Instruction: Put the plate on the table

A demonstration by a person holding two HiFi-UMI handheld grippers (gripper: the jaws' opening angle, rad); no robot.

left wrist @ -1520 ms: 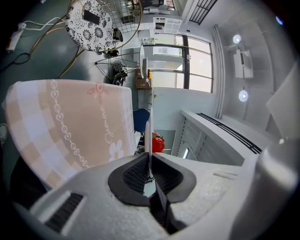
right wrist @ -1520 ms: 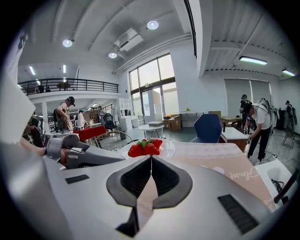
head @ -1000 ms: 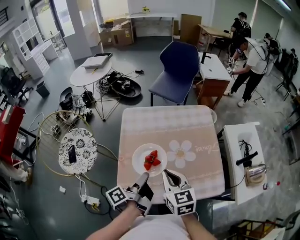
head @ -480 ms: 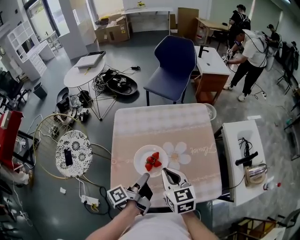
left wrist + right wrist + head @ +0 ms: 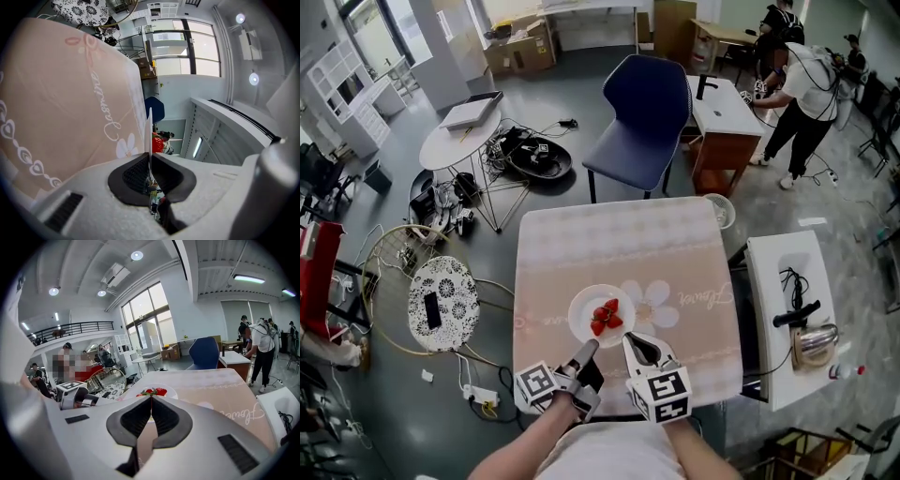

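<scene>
A white plate [image 5: 584, 307] with red strawberries [image 5: 604, 317] sits low over the pink-clothed table [image 5: 619, 244], beside a white flower print. My left gripper [image 5: 589, 347] is at the plate's near rim and shut on it. In the left gripper view, that rim [image 5: 150, 126] shows edge-on as a thin white line between the pads. My right gripper [image 5: 629, 339] is shut with nothing in it, its tip just off the near right rim. In the right gripper view the plate [image 5: 167, 391] and strawberries [image 5: 151, 391] lie just beyond the closed tips [image 5: 151, 398].
A blue chair [image 5: 647, 103] stands at the table's far side. A white side table [image 5: 787, 309] with a dark tool and a metal item is at the right. A patterned round stool [image 5: 443, 302] and cables lie on the floor at left. People [image 5: 802, 84] work at back right.
The head view has shifted a little. Both grippers stay at the plate's near rim. The plate sits slightly closer to the flower print than before.
</scene>
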